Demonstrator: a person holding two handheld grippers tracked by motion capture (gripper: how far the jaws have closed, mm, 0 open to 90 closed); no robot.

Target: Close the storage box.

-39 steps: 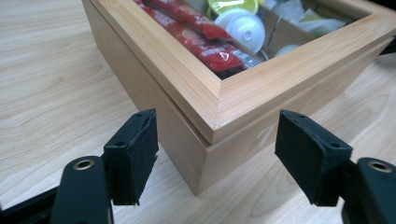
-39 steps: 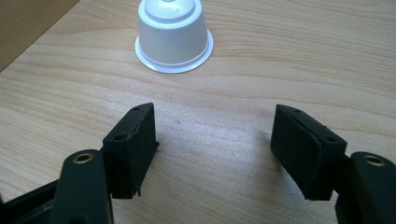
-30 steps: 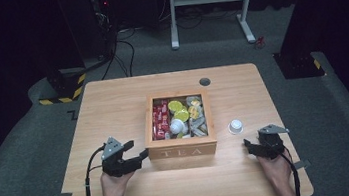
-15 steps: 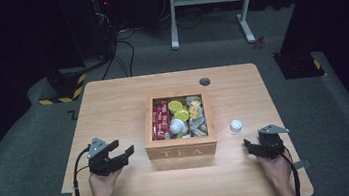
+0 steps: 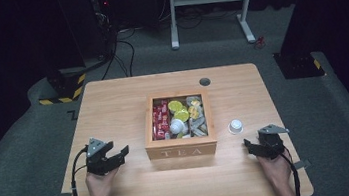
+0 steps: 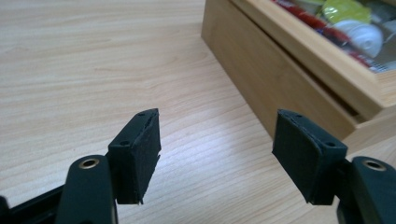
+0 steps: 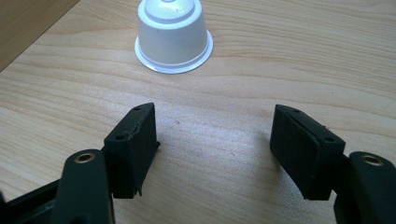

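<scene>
Tea box point(image 6: 280, 70) contents mostly cropped

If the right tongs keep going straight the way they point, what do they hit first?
Most likely the white capsule, standing rim-down on the table just ahead of the open right tongs. It sits slightly left of their centre line, so a near miss is possible.

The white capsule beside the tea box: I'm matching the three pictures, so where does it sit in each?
High view: white capsule stands on the table, right of the tea box.
Left gripper view: not in it.
Right gripper view: top centre, beyond the open jaws.
Shared landmark: the tea box's wooden wall.
</scene>
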